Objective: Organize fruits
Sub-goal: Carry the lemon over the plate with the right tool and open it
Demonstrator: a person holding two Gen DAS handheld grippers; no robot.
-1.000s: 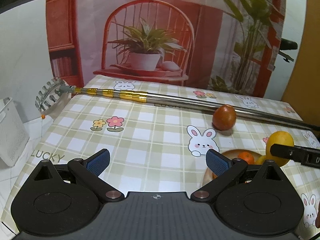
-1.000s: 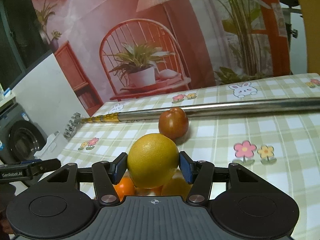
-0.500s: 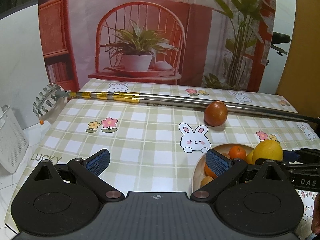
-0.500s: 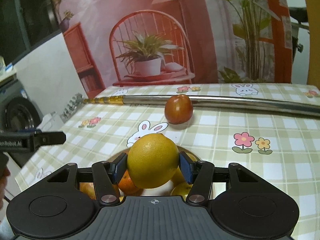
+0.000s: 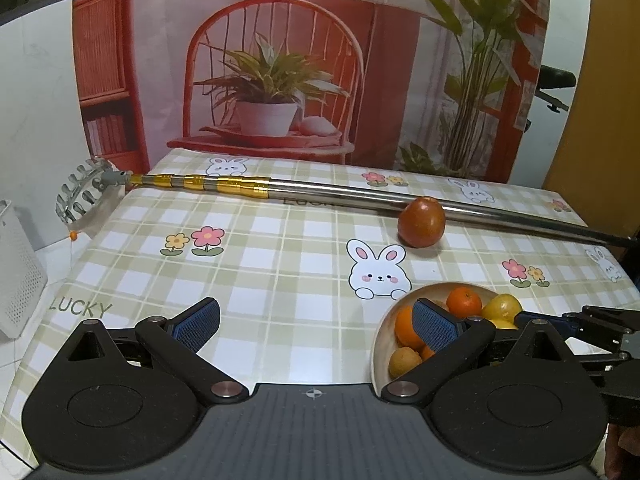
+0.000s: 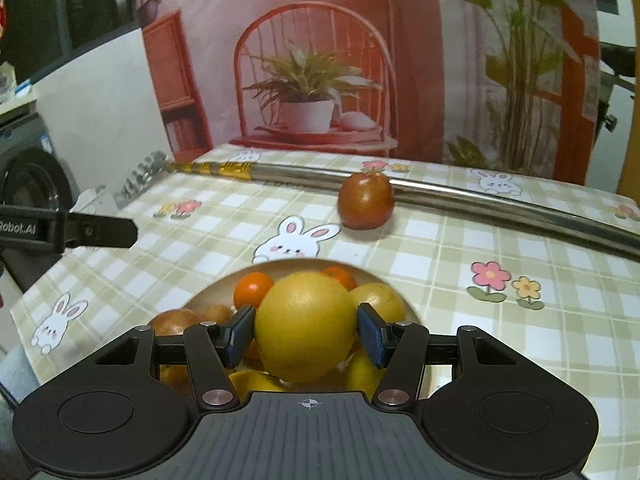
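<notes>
Both jaws pinch the yellow fruit over the bowl (left gripper spread empty).

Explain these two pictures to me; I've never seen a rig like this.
No robot here: a person holds two hand grippers, each with a camera looking out along its jaws. The left camera shows the left gripper open and empty over the checked tablecloth. The right camera shows the right gripper shut on a yellow fruit, over a bowl already holding oranges and yellow fruit. On the cloth lie a red-brown fruit and, behind it, a long metal pole.
</notes>
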